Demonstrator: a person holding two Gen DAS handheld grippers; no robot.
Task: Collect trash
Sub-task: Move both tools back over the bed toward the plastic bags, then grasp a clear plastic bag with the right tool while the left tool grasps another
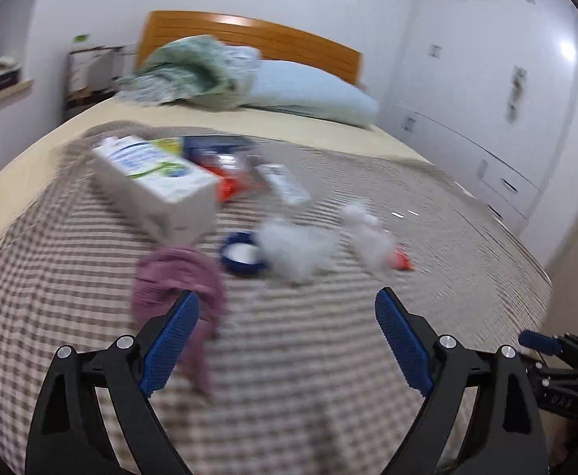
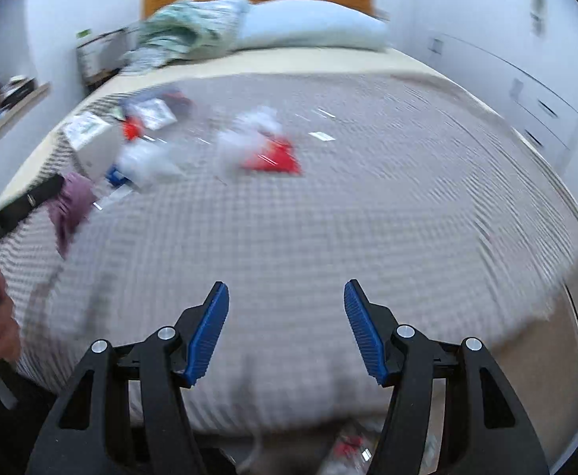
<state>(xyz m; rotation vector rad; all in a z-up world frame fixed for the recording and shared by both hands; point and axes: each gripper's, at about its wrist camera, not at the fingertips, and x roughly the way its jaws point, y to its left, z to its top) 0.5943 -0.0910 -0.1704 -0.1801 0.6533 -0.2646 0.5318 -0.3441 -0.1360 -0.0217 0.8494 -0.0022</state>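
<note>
Litter lies on the checked blanket [image 1: 289,376]: a white carton [image 1: 158,182], a blue ring lid [image 1: 243,255], crumpled white plastic [image 1: 297,249] and a red wrapper [image 1: 402,261]. My left gripper [image 1: 287,297] hovers over the blanket, open and empty. A purple cloth [image 1: 178,289] lies by its left finger; contact is unclear. In the right wrist view my right gripper [image 2: 286,285] is open above the foot of the bed, nothing between its fingers. The red wrapper [image 2: 273,158] and white plastic [image 2: 245,134] lie well ahead of it. Both views are motion-blurred.
A pale blue pillow [image 1: 312,91], a green quilt [image 1: 186,71] and the wooden headboard [image 1: 249,35] are at the far end. White wardrobes [image 1: 487,99] line the right side. A shelf [image 2: 8,107] hangs at left. Blurred litter [image 2: 352,447] shows below the bed's foot.
</note>
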